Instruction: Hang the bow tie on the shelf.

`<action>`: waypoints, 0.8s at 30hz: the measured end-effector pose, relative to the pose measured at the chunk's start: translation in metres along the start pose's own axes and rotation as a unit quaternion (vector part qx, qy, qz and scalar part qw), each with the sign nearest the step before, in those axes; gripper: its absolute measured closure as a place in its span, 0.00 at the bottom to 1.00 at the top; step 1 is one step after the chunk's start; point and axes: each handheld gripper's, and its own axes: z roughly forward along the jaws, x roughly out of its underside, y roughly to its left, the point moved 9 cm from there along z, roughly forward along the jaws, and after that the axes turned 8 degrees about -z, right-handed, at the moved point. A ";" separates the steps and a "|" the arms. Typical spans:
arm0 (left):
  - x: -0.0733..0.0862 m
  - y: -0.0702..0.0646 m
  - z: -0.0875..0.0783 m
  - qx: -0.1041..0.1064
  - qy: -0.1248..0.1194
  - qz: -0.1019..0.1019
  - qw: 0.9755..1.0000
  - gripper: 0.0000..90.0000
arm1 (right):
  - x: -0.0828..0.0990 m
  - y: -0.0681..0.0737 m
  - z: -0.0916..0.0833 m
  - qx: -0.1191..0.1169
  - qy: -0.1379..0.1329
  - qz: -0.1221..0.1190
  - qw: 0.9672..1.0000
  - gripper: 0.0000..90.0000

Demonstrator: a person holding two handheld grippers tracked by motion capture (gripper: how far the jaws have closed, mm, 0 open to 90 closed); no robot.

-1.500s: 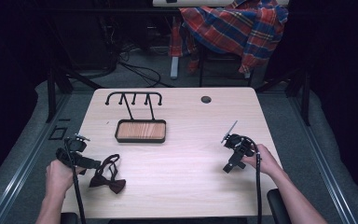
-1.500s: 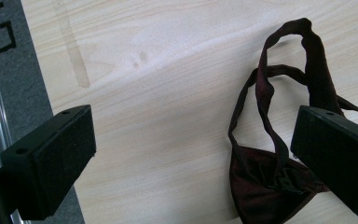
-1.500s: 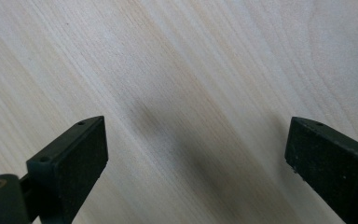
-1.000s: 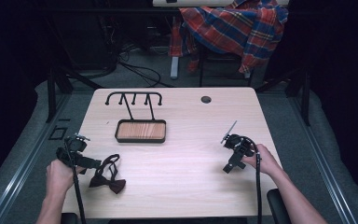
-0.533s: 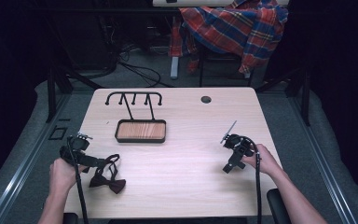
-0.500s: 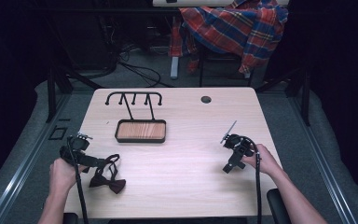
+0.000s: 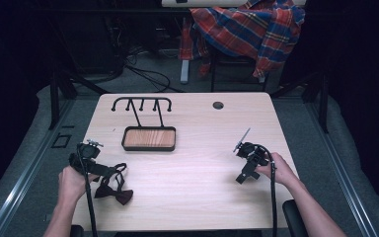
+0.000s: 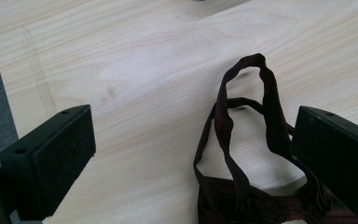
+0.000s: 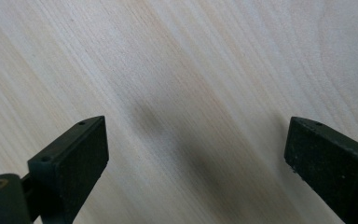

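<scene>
Holding our left tongs [image 8: 191,154] spread wide over the bow tie [image 8: 242,154], we straddle its strap. Our right tongs [image 9: 196,163] gape wide above the bare surface [image 9: 177,70].

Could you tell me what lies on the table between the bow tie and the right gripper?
Bare wood: the high view shows nothing between the bow tie and the right gripper.

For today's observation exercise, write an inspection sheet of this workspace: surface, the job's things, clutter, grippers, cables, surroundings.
Surface: light wood table, round hole near far edge.
Job's things: dark bow tie with looped strap at near left; black hook rack rising from wooden tray.
Clutter: nothing seen.
Grippers: left gripper open, jaws either side of the strap; right gripper open over bare wood.
Cables: one trails from each gripper; more on the floor behind.
Surroundings: plaid shirt draped behind table, dark room.
</scene>
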 end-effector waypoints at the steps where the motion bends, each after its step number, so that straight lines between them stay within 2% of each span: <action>1: 0.000 0.000 0.001 -0.002 0.002 0.001 1.000 0.00 | 0.000 0.000 0.000 0.000 0.000 0.000 1.000 0.07; 7: 0.000 -0.002 0.008 -0.011 0.018 0.004 1.000 0.00 | 0.000 0.000 0.001 0.000 0.001 -0.004 1.000 0.07; 10: -0.001 0.001 0.014 -0.025 0.023 0.001 0.999 0.00 | 0.000 0.001 0.001 -0.002 0.002 -0.002 1.000 0.07; 15: 0.000 0.003 0.020 -0.030 0.032 -0.001 0.999 0.01 | 0.001 0.001 0.001 -0.002 0.004 -0.002 1.000 0.07; 16: 0.000 0.003 0.020 -0.032 0.031 0.003 0.999 0.05 | 0.001 0.001 0.001 -0.002 0.005 -0.001 1.000 0.07; 17: 0.000 0.003 0.020 -0.030 0.030 0.006 0.999 0.05 | 0.001 0.001 0.001 -0.002 0.005 -0.001 1.000 0.07; 20: 0.002 0.001 0.022 -0.018 0.031 0.013 0.999 0.18 | 0.001 0.001 0.001 -0.002 0.005 -0.003 1.000 0.07; 22: 0.001 0.001 0.023 -0.018 0.030 0.017 0.999 0.20 | 0.001 0.001 0.001 -0.001 0.006 -0.003 1.000 0.07; 23: 0.002 -0.002 0.024 -0.012 0.031 0.024 0.999 0.28 | 0.001 0.001 0.001 -0.001 0.005 -0.003 1.000 0.07; 24: 0.001 -0.004 0.024 -0.006 0.033 0.031 0.999 0.31 | 0.001 0.001 0.001 -0.001 0.006 -0.003 1.000 0.07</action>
